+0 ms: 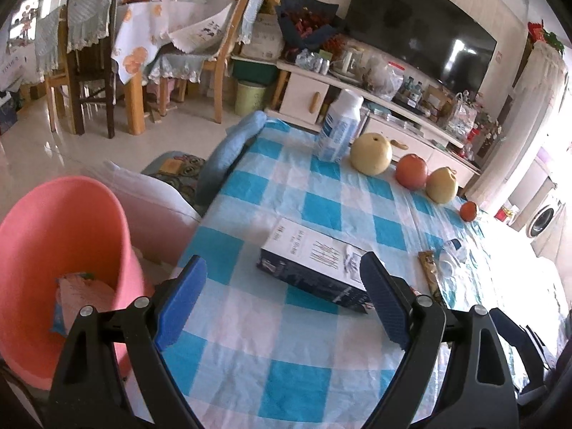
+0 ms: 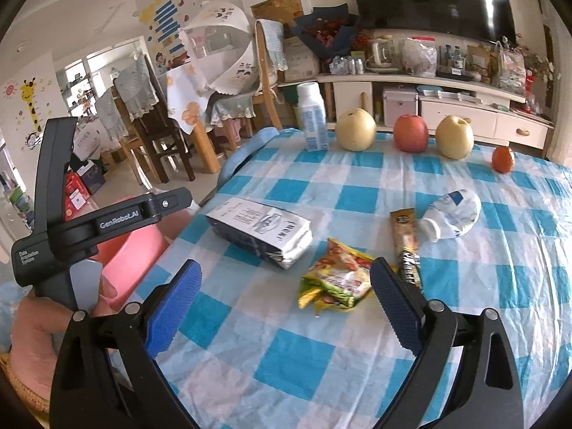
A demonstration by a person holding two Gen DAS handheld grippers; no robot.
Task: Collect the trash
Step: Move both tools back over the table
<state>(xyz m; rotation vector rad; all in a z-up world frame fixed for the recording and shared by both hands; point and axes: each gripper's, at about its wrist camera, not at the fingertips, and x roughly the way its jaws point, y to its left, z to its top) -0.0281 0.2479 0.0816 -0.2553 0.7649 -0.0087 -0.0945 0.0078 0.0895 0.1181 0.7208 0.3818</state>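
On the blue checked tablecloth [image 2: 321,357] lie a flattened dark carton [image 2: 261,236], a crumpled yellow snack wrapper [image 2: 336,279], a brown stick packet [image 2: 405,239] and a crushed white bottle [image 2: 452,214]. My right gripper [image 2: 286,307] is open just short of the snack wrapper, nothing between its blue pads. My left gripper [image 1: 282,300] is open over the table's left part, the carton [image 1: 314,268] just beyond its right finger. A pink bin [image 1: 60,257] stands off the table's left edge with a wrapper inside. A hand holds the left gripper's body [image 2: 60,214].
Along the table's far edge stand a white bottle [image 2: 314,121], two yellow pears [image 2: 355,129], a red apple [image 2: 411,133] and a small orange fruit [image 2: 503,159]. Behind are a TV cabinet [image 2: 429,100], chairs and a dining table [image 1: 136,53]. A blue cloth [image 1: 232,146] hangs at the table's corner.
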